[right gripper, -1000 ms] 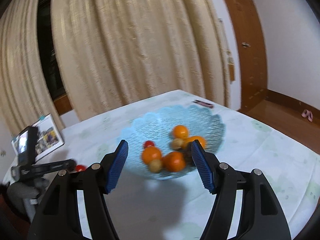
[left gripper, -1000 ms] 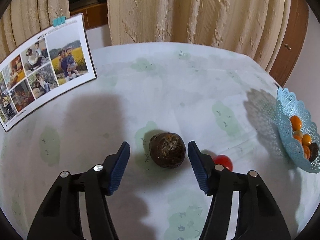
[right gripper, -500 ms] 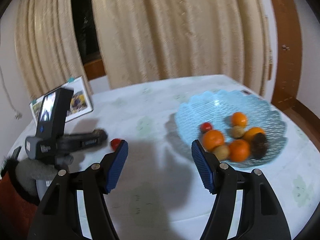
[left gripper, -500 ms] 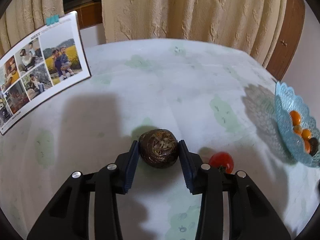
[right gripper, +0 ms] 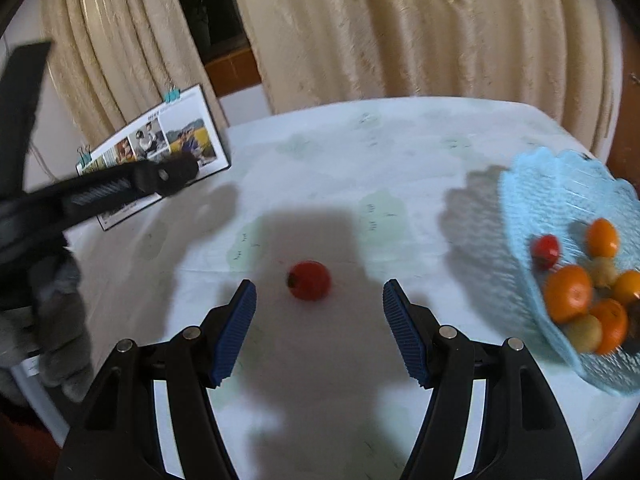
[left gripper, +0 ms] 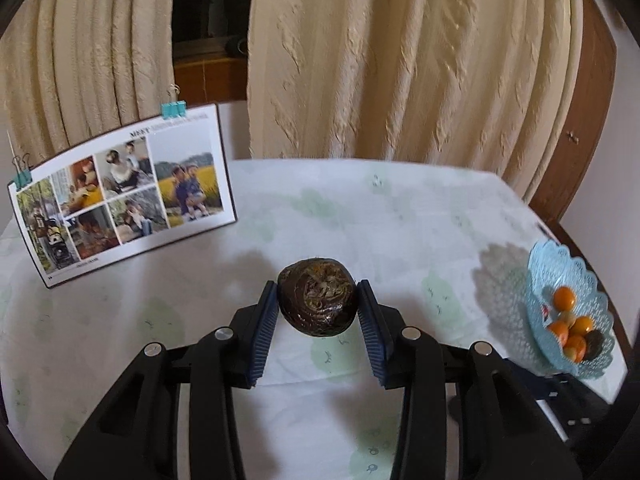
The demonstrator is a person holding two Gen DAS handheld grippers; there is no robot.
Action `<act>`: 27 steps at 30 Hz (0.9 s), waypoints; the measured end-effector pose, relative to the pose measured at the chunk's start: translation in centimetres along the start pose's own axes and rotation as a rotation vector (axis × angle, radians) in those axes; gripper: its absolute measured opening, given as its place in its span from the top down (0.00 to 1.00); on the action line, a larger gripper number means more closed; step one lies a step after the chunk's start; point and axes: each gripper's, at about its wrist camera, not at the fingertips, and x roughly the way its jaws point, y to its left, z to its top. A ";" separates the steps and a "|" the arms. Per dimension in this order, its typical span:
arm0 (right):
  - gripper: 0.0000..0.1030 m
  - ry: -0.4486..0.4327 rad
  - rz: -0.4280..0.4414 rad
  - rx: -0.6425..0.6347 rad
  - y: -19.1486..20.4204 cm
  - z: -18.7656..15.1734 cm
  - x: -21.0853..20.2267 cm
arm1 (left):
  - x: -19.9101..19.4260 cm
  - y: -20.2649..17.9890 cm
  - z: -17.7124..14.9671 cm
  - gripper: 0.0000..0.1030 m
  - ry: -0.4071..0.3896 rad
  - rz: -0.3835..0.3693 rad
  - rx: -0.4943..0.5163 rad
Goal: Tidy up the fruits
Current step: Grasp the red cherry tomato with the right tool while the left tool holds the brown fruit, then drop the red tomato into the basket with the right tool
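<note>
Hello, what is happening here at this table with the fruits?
A person is sorting fruit into the blue basket with two handheld grippers. The left gripper is shut on a dark brown fruit and holds it above the table. The right gripper is open and points at a small red fruit lying on the cloth. The basket already holds oranges and other fruits.

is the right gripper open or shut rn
Open. The right gripper has its blue pads spread wide with nothing between them; the red tomato lies on the table just ahead.
</note>
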 end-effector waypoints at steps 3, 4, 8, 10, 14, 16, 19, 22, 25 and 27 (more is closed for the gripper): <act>0.36 0.031 -0.019 -0.030 0.8 0.5 1.8 | -0.6 0.6 0.4 0.61 -0.011 -0.002 -0.018; 0.38 0.044 -0.028 -0.037 1.0 0.6 2.5 | -0.7 0.8 0.5 0.61 -0.012 -0.003 -0.024; 0.52 0.094 -0.042 -0.048 1.3 0.8 4.7 | -1.1 1.1 0.7 0.61 -0.017 -0.007 -0.039; 0.58 0.114 -0.042 -0.047 1.2 0.8 5.5 | -1.3 1.2 0.7 0.61 -0.020 -0.011 -0.043; 0.68 0.108 -0.076 -0.067 1.5 0.8 5.9 | -1.4 1.3 0.8 0.61 -0.021 -0.013 -0.047; 0.71 0.108 -0.086 -0.065 1.4 0.7 5.8 | -1.3 1.3 0.8 0.61 -0.020 -0.013 -0.047; 0.71 0.105 -0.082 -0.048 1.1 0.5 5.4 | -1.4 1.1 0.7 0.61 -0.020 -0.015 -0.043; 0.71 0.084 -0.073 -0.031 0.9 0.4 4.3 | -1.4 0.9 0.6 0.61 -0.020 -0.015 -0.037; 0.71 0.041 -0.071 -0.024 0.8 0.6 2.5 | -1.4 0.5 0.5 0.61 -0.023 -0.010 -0.029; 0.71 0.011 -0.071 -0.015 0.6 0.9 1.2 | -1.5 0.4 0.5 0.61 -0.024 -0.010 -0.023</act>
